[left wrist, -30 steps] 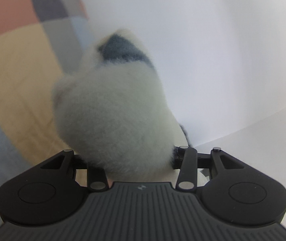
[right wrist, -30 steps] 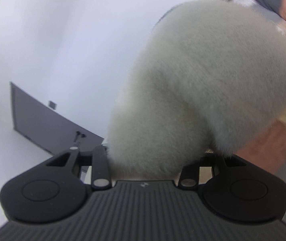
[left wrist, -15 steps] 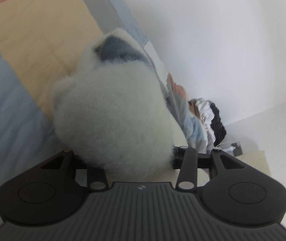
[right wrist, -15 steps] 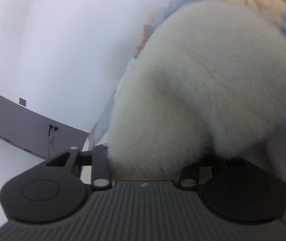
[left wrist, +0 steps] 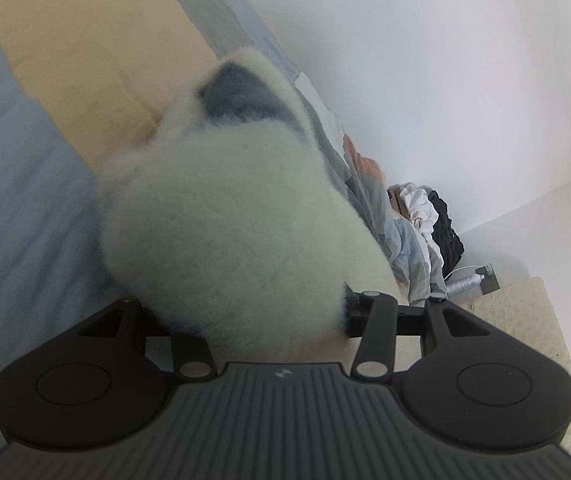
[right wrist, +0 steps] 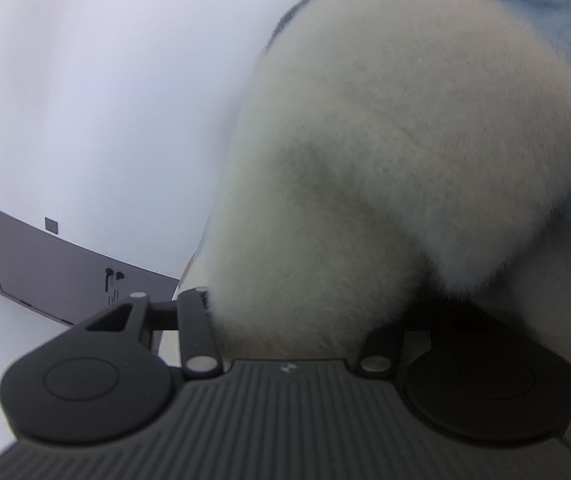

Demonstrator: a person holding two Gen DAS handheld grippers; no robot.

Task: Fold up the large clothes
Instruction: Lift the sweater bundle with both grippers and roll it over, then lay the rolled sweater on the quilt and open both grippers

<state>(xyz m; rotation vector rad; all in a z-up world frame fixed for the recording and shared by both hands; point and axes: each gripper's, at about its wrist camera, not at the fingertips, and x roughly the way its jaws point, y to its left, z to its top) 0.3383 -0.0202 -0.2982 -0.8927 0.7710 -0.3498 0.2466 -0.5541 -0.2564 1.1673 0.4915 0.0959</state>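
The left tool (left wrist: 281, 312) has a thick bunch of fluffy white garment (left wrist: 225, 216) between its jaws, which have just been opening a little; the fingertips are buried in the pile, so whether they still pinch it cannot be told. The garment, with a grey patch at its far end, hangs over a patchwork bed cover (left wrist: 65, 92). A heap of clothes (left wrist: 433, 216) lies at the far right by the wall. The right tool (right wrist: 289, 320) likewise has the same white garment (right wrist: 385, 152) between its jaws, which have just been opening; its grip is hidden too.
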